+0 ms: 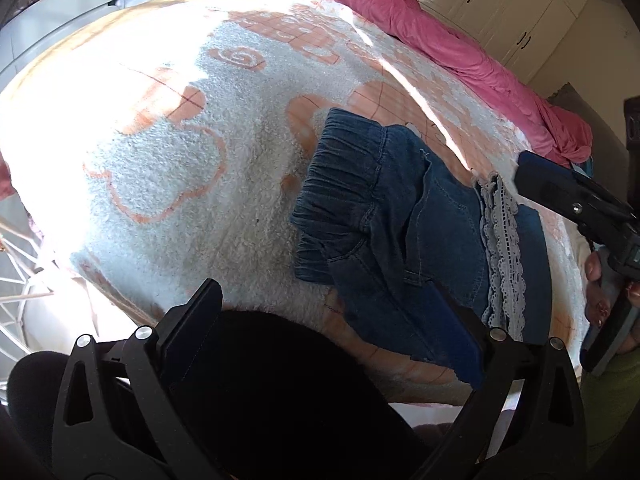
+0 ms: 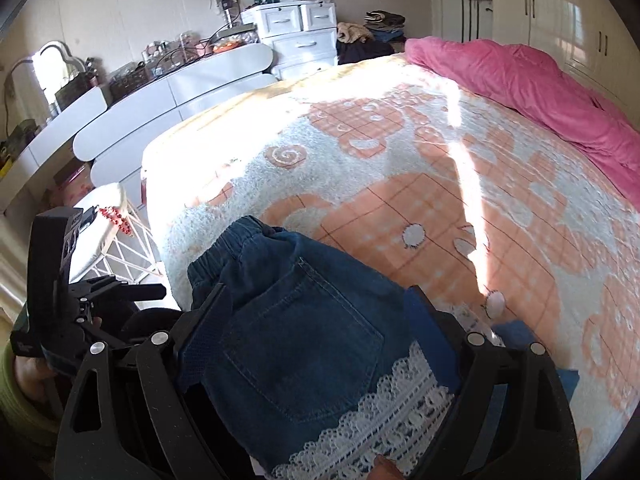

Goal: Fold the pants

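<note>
Small dark-blue denim pants (image 1: 404, 232) with an elastic waistband and a white lace trim (image 1: 504, 256) lie folded on the bed near its front edge. My left gripper (image 1: 320, 316) is open, its right finger resting on the near edge of the pants, its left finger over a black cloth. My right gripper (image 2: 320, 324) is open and straddles the pants (image 2: 304, 340), a back pocket and lace hem (image 2: 384, 420) between its fingers. The right gripper also shows in the left wrist view (image 1: 576, 204) at the right edge. The left gripper shows in the right wrist view (image 2: 132, 292).
The bed carries a white and orange fleece blanket (image 1: 208, 152). A pink duvet (image 1: 460, 48) is bunched along the far side. White drawers (image 2: 304, 40) and a white dresser (image 2: 168, 92) stand beyond the bed. A white wire stool (image 2: 116, 240) stands at the left.
</note>
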`<state>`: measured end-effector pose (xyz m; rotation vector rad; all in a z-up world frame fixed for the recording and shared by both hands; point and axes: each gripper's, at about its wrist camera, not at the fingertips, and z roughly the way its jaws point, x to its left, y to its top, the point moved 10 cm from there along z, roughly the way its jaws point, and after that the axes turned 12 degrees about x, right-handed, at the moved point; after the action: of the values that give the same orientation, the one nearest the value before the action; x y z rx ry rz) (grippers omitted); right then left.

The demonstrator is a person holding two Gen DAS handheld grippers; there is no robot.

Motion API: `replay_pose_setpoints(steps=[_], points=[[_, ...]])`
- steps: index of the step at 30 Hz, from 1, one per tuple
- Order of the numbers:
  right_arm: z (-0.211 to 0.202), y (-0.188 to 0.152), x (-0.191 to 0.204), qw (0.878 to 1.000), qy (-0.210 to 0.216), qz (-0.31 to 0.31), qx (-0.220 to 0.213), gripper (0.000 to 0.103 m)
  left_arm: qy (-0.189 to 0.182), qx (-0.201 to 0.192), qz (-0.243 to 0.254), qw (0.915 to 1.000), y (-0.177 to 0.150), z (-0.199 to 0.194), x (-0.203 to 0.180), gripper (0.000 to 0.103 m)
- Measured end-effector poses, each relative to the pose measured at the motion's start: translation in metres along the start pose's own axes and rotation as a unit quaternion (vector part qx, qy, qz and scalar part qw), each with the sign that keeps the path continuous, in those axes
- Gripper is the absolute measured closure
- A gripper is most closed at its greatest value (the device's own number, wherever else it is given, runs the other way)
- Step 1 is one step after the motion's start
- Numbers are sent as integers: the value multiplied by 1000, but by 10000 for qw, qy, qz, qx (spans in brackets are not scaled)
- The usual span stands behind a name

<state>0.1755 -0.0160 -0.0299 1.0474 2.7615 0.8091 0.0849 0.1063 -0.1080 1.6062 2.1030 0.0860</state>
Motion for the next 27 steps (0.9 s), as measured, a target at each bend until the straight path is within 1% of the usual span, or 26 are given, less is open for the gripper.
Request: replay_pose_setpoints(steps=[2, 5, 9, 10, 12, 14, 16, 20, 21, 22, 23, 24, 27], points=[[14, 10, 5, 9997, 51, -175, 145, 16, -128, -50, 66, 9999, 2, 2, -6, 10], [34, 21, 13, 9980, 389, -312, 383, 16, -284, -49, 181, 9994, 3, 7, -14, 10], [62, 27, 23, 9942, 503, -609, 732, 16, -496, 20, 117, 9987, 4, 17, -17, 11], [66, 29, 25, 9937, 481, -642, 777, 16, -485, 27, 120, 9987, 3, 20, -16, 11], [76, 31, 31, 9912, 603, -769, 898, 16, -502, 93, 133, 9986, 1, 27, -15, 20], [85, 33, 35, 9892, 625, -867, 1003, 16, -498, 107, 152, 9986, 1, 32, -15, 22], [95, 33, 41, 9865, 740, -950, 1113, 16, -554, 89, 198, 9982, 0, 30, -17, 26], [111, 33, 45, 9828, 888, -1043, 1240, 17, -602, 94, 208, 9979, -1, 32, -18, 27], [114, 32, 47, 9817, 948, -1081, 1250, 19, -632, 84, 200, 9978, -1, 31, -18, 27], [117, 30, 48, 9800, 1052, -1096, 1288, 29, -663, 76, 190, 9976, -1, 32, -18, 27], [119, 28, 51, 9780, 1209, -1075, 1314, 43, -699, 75, 170, 9974, -1, 32, -18, 27], [118, 27, 54, 9764, 1352, -1071, 1297, 51, -739, 64, 153, 9971, -2, 31, -18, 27], [103, 26, 57, 9795, 1235, -1225, 1020, 59, -806, 34, 140, 9966, -3, 29, -17, 26]])
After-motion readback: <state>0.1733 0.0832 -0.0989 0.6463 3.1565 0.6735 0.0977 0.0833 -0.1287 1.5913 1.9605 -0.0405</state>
